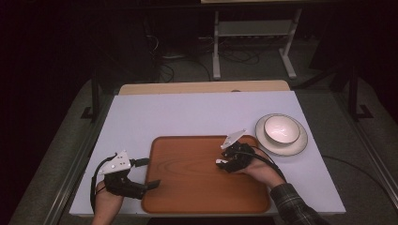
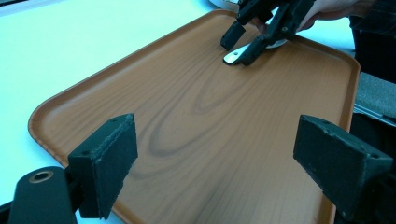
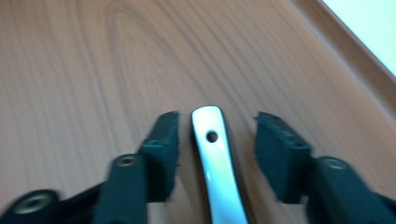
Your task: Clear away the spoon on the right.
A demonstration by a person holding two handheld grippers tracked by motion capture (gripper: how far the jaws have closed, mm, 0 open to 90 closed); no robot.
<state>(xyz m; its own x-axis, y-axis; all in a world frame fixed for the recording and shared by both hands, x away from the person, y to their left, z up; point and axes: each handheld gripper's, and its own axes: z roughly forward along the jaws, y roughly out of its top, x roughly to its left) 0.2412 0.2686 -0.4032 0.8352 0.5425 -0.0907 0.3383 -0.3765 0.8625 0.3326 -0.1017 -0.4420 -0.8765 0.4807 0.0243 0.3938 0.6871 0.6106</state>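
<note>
While both grippers' fingers gape, a glossy white handle (image 3: 217, 163) lies on the woodgrain tray (image 1: 187, 187).

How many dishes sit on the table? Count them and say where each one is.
2. A white bowl sits to the right of the wooden tray, and a plate lies under the bowl. The bowl may hide anything stacked between them.

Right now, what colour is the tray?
Orange-brown with a wood-grain pattern; the tray shows best in the left gripper view.

Black left gripper (image 1: 152, 183) w/ grey plate; right sleeve (image 1: 296, 206) plaid, prob. dark.
</note>
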